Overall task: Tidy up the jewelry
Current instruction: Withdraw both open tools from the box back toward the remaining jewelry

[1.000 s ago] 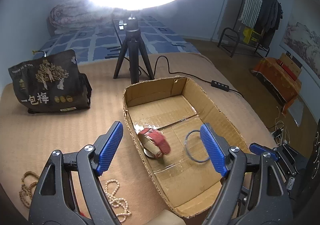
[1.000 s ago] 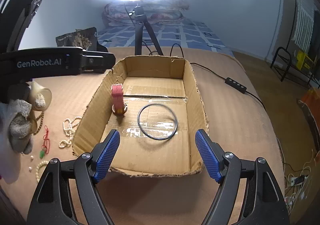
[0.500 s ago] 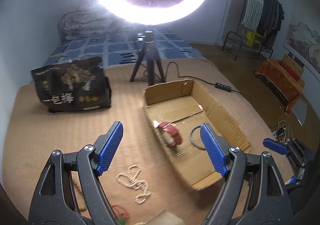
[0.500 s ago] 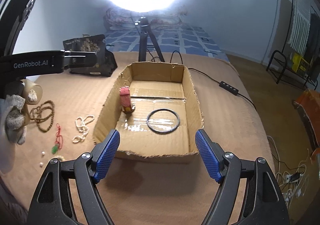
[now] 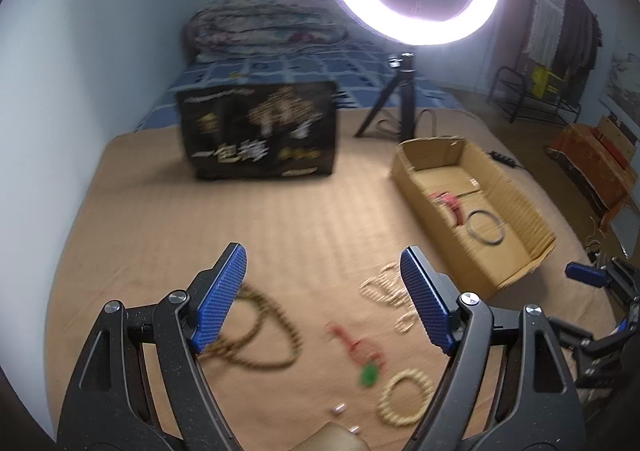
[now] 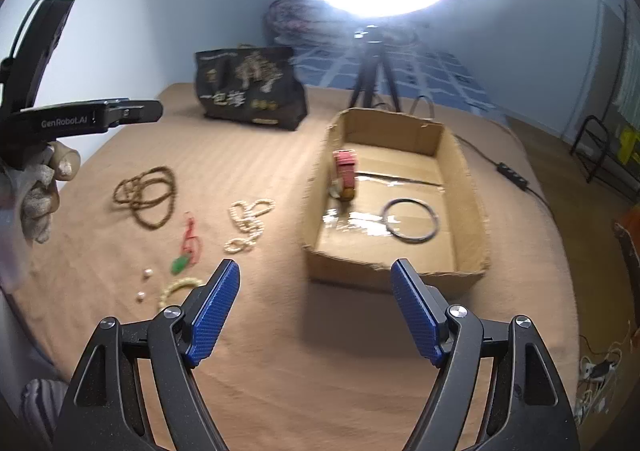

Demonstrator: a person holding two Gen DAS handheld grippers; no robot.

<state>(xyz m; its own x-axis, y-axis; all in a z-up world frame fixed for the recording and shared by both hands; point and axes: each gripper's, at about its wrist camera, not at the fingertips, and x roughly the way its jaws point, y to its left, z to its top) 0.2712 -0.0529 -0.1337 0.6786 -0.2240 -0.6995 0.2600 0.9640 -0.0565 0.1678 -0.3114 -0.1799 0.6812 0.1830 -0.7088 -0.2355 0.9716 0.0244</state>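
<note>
My left gripper [image 5: 320, 253] is open and empty above loose jewellery on the tan mat: a brown bead necklace [image 5: 276, 335], a pearl string [image 5: 384, 287], a red cord with a green pendant [image 5: 356, 347] and a cream bead bracelet [image 5: 406, 397]. To the right stands the cardboard box [image 5: 452, 247] holding a red watch [image 5: 450, 205] and a dark ring [image 5: 485, 227]. My right gripper [image 6: 316, 265] is open and empty, short of the box [image 6: 384, 271]. It sees the watch [image 6: 346, 171], the ring [image 6: 410, 219] and the pearl string [image 6: 248, 219].
A black printed bag [image 5: 256, 131] stands at the back of the mat. A ring light on a tripod [image 5: 400, 107] stands behind the box, and its cable [image 6: 512, 171] runs off right. Two loose pearls [image 6: 148, 273] lie near the bracelet. A gloved hand [image 6: 36, 191] holds the left gripper.
Both grippers have drawn back from the box and swung left. The left one now hangs over the loose jewellery on the mat. Both sets of jaws stay equally wide.
</note>
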